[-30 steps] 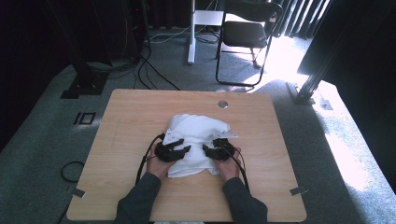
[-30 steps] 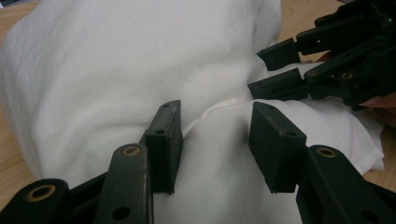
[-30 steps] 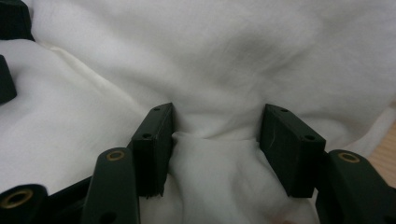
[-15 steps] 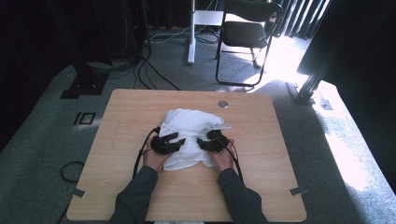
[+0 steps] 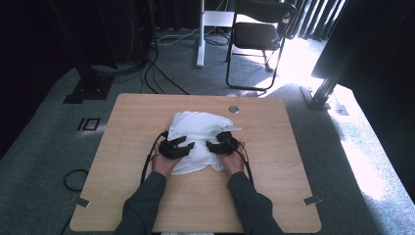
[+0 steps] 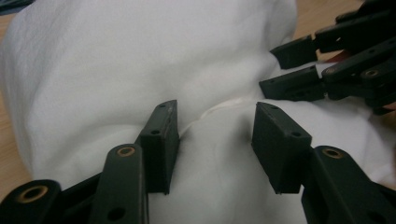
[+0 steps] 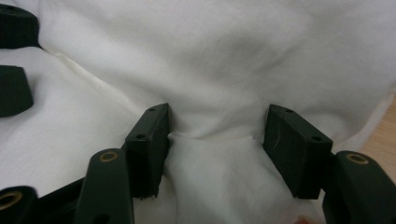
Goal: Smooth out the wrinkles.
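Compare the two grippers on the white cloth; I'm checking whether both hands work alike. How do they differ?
The left gripper sits at the white cloth's left side, the right gripper at its right. The left gripper's jaws straddle a thin raised seam; the right gripper's flank a bunched fold. Both have just been opening, tips facing each other, cloth between the jaws but not pinched.

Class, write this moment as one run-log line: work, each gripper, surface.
work: handling white cloth | left gripper: open, jaws just widened, cloth between | right gripper: open, jaws just widened, cloth between | surface: wooden table

One white cloth (image 5: 198, 134), two hand-held grippers, one chair (image 5: 257, 36).
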A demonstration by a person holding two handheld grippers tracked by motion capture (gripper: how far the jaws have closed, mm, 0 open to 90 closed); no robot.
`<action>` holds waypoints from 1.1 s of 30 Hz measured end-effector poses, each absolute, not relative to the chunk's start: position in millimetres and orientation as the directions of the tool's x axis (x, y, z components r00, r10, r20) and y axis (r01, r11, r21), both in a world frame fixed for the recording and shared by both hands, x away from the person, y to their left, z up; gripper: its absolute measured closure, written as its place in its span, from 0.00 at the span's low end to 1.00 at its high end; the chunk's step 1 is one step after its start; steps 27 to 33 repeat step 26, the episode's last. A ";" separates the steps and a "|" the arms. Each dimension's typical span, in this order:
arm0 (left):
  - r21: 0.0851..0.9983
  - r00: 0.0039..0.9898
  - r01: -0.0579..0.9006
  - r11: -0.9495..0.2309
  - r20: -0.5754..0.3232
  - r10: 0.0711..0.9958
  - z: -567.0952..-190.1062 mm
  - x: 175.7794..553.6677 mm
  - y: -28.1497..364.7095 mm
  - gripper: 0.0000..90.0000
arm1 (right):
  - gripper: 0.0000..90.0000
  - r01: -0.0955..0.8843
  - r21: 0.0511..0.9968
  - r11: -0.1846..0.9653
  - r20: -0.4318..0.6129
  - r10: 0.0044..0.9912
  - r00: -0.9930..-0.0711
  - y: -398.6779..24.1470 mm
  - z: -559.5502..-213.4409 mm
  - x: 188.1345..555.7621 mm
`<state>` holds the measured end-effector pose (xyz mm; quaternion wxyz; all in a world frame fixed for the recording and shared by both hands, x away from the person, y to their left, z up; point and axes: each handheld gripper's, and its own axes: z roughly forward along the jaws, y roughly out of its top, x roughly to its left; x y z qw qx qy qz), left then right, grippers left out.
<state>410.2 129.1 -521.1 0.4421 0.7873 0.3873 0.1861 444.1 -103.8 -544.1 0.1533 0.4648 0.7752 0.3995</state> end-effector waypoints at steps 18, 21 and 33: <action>0.886 0.605 0.414 -0.210 -0.095 0.791 -469.2 367.2 193.2 0.53 | 0.30 0.539 0.829 0.151 0.163 0.857 -0.489 -194.3 -500.2 386.3; 0.886 0.594 0.423 -0.191 -0.112 0.796 -471.4 363.0 202.7 0.52 | 0.29 0.550 0.825 0.126 0.183 0.862 -0.472 -211.8 -500.7 377.6; 0.885 0.575 0.437 -0.160 -0.138 0.806 -474.2 357.9 215.3 0.52 | 0.29 0.555 0.827 0.089 0.210 0.867 -0.452 -232.9 -501.0 368.9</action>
